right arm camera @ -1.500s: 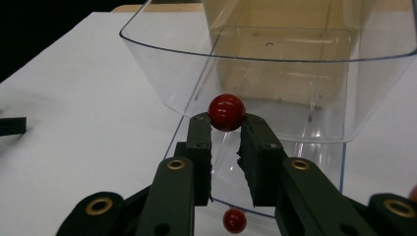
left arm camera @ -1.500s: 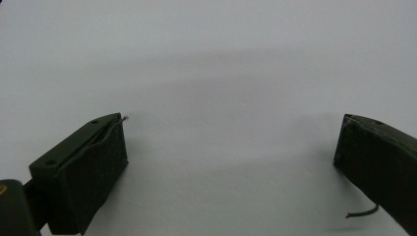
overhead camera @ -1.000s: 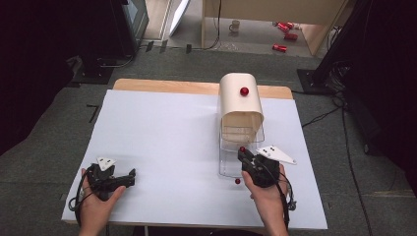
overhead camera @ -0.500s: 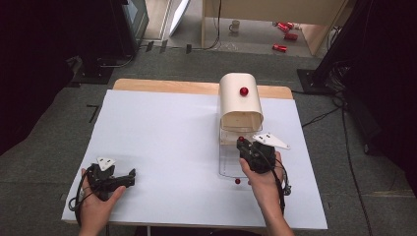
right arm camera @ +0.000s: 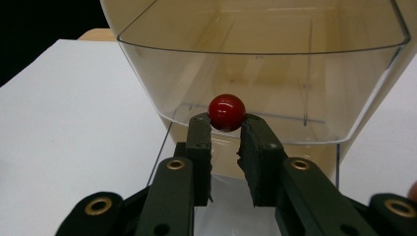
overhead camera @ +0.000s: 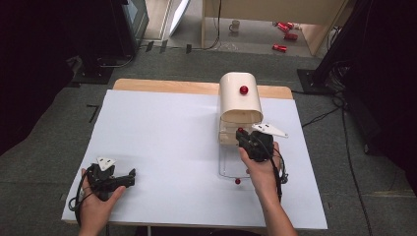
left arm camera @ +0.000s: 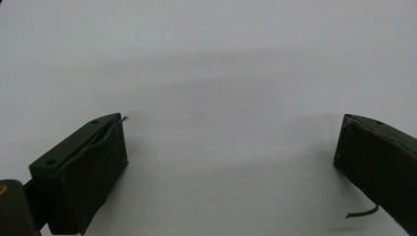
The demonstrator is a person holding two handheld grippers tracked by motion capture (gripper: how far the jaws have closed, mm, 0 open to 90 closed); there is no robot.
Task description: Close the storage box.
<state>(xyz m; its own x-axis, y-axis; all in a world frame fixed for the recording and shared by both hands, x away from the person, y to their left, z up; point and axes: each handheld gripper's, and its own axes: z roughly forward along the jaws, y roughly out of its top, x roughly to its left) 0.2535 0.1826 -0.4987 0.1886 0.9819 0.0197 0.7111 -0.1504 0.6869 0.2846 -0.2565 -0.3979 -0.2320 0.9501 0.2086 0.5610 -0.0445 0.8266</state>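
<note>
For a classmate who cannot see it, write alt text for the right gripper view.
The right gripper pinches a glossy red knob on a clear curved lid, with a cream housing behind it. A white table lies beneath.

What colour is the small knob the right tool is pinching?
Glossy red round knob, clearest in the right gripper view.
</note>
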